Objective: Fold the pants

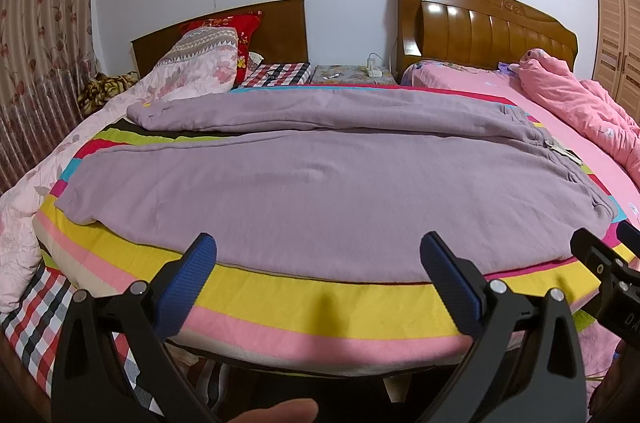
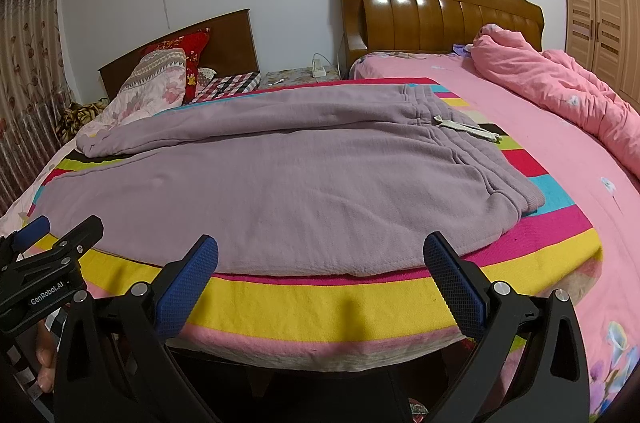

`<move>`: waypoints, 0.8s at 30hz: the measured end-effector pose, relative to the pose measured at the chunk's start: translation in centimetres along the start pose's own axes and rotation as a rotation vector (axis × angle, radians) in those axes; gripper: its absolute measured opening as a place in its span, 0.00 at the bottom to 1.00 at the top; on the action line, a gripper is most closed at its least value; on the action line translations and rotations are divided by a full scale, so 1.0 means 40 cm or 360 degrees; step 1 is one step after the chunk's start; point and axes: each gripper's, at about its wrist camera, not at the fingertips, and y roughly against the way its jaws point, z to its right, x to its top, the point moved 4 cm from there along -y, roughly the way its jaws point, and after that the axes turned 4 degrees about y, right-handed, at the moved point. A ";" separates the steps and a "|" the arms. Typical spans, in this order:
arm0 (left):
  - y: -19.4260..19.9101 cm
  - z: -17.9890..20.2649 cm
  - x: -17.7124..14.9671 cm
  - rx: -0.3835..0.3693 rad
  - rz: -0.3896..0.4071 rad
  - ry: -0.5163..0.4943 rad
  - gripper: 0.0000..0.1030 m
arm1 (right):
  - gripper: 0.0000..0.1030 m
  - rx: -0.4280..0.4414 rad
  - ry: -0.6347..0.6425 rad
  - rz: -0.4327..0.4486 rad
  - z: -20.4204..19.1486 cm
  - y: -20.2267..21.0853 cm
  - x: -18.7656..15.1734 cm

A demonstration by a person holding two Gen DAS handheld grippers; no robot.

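The room was a bedroom with pale walls, two wooden headboards side by side against the far wall and a light wooden wardrobe (image 2: 600, 11) on the right. In front lay a striped blanket (image 1: 320, 299) in bands of yellow, pink, magenta, blue and green, spread over the near edge of the bed. The mauve pants (image 1: 280, 191) were laid flat across that blanket, lengthwise from side to side: the waistband (image 2: 472, 143) with its pale drawstring (image 2: 468, 129) lay to the right, and the two legs ran off to the left, the farther leg slightly apart from the nearer one, with a dark strip of blanket showing between them near the cuffs. The left gripper (image 1: 318, 287) hung over the blanket's yellow band just short of the pants' near edge, its blue-padded fingers spread wide and holding nothing. The right gripper (image 2: 320, 287) stood the same way, jaws wide apart and empty, before the part of the pants nearer the waist. A pink quilt (image 2: 560, 95) was bunched on the pink sheet to the right, and a patterned pillow (image 1: 200, 63) leaned on the left bed. At the bottom edge of the left view a blurred shape, probably a fingertip (image 1: 276, 411), showed.
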 end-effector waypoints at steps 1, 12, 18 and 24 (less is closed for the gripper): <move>0.000 0.000 0.000 0.0000 0.0001 0.0000 0.99 | 0.96 0.0001 0.0001 0.0000 0.000 0.000 0.001; 0.000 0.000 0.000 -0.0001 -0.0003 0.0000 0.99 | 0.96 0.0003 0.0000 -0.0010 -0.001 -0.005 0.001; -0.006 -0.007 -0.008 0.0004 -0.0017 0.0001 0.99 | 0.96 0.0009 0.0005 -0.0016 -0.001 -0.009 -0.002; -0.032 -0.009 -0.015 0.0033 -0.0077 -0.0024 0.99 | 0.96 0.0022 0.0002 -0.0059 0.007 -0.034 -0.003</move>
